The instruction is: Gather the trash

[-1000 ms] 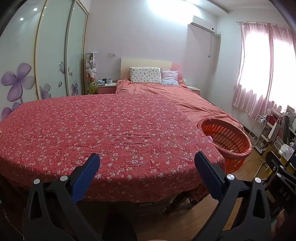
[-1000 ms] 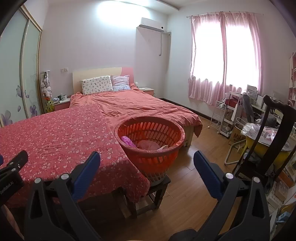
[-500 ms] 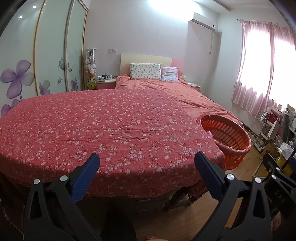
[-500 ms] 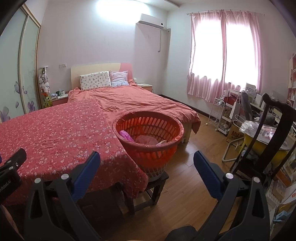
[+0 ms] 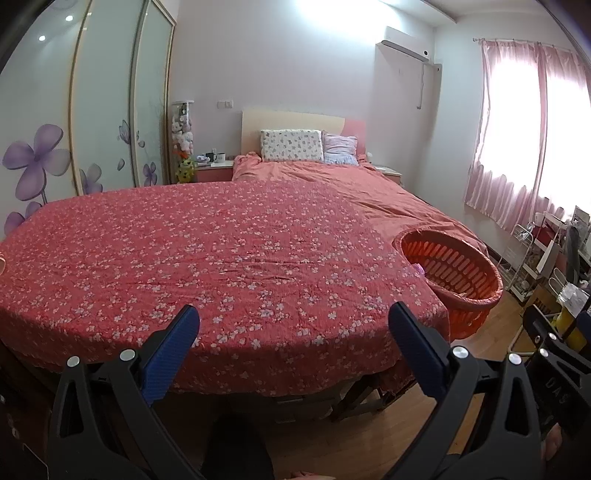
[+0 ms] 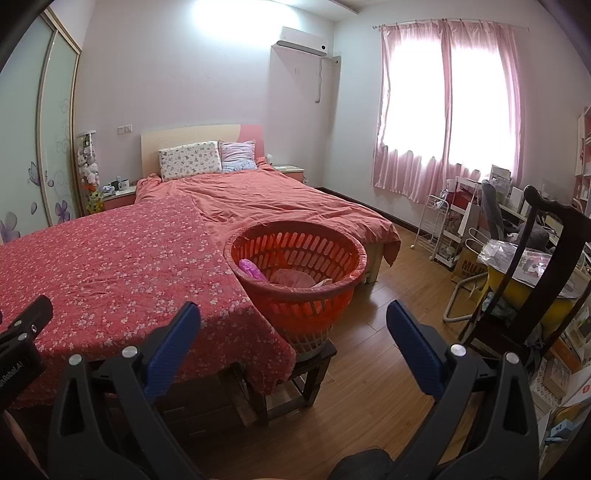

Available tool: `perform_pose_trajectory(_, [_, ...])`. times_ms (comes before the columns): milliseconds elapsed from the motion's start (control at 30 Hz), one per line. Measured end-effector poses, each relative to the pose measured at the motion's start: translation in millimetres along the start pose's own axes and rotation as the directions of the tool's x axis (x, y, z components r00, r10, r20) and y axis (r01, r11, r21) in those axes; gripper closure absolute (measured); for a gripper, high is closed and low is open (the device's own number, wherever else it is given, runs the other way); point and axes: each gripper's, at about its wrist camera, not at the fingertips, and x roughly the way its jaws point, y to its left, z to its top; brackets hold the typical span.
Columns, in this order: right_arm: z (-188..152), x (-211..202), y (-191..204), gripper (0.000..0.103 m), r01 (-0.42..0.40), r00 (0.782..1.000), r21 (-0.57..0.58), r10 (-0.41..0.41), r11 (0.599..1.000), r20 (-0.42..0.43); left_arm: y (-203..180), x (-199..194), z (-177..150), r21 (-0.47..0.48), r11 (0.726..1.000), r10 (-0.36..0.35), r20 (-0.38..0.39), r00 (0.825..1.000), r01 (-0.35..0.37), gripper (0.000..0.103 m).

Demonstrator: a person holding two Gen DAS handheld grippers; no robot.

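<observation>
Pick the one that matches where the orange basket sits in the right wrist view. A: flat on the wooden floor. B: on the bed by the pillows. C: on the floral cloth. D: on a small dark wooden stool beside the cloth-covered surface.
D: the orange basket stands on a small dark wooden stool, raised off the wooden floor, beside the edge of the floral cloth.

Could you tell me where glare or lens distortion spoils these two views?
Left wrist view: the ceiling light blows out to white, the window is overexposed, and the wardrobe frame bows from the fisheye. Right wrist view: the window washes out behind the curtains, glare whitens the wall top, yet the basket stays sharp and evenly lit.
</observation>
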Motion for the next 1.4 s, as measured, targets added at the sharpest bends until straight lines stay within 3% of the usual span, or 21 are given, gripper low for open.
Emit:
perform_pose_trajectory(433, [1.7,0.6,1.7,0.005,-0.007,1.0,-0.01,0.007,1.0,-0.004,-1.2,-2.6,3.9,0.009,0.999,0.042,0.021,0.999,-0.042,0.002])
perform_pose_trajectory(1400, [2.5,-1.4,0.1,0.005,-0.003,1.0,-0.009,0.003,1.0,0.001,-0.2,-0.5,2.8,0.021,0.998,0.056,0.014,0.998,-0.057,0.002])
